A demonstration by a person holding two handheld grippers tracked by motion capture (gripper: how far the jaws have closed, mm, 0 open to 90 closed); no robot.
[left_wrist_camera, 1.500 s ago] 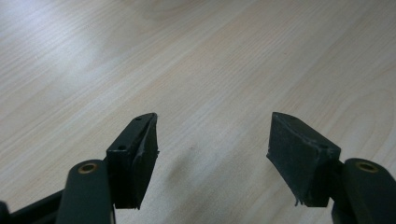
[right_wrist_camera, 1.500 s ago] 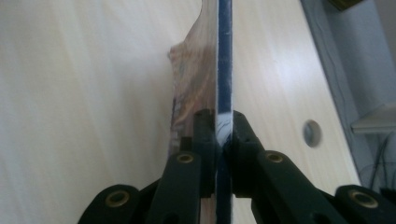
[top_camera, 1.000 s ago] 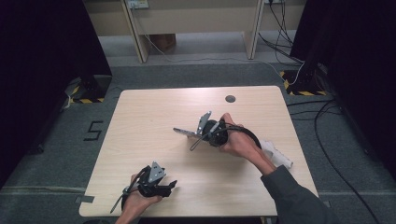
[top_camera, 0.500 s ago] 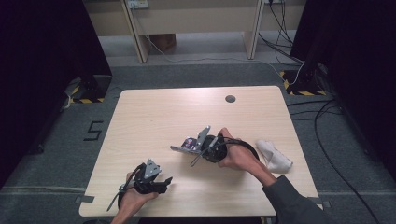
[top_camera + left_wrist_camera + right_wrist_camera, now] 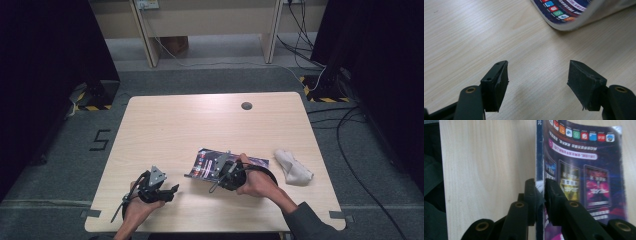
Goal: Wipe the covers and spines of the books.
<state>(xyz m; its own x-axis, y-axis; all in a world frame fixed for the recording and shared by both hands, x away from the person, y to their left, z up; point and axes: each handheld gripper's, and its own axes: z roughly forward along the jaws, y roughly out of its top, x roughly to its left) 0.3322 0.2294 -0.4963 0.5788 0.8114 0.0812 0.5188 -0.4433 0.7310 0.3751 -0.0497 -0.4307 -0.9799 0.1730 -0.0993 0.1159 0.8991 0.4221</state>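
Mostly app icons on magazine (image 5: 584, 177) cover.

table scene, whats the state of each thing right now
magazine: closed, low over the table, spine edge between the right jaws
right hand-held gripper: jaws just been opening, pads on the magazine's spine
left hand-held gripper: open, nothing between the jaws
white cloth: crumpled, lying loose on the table
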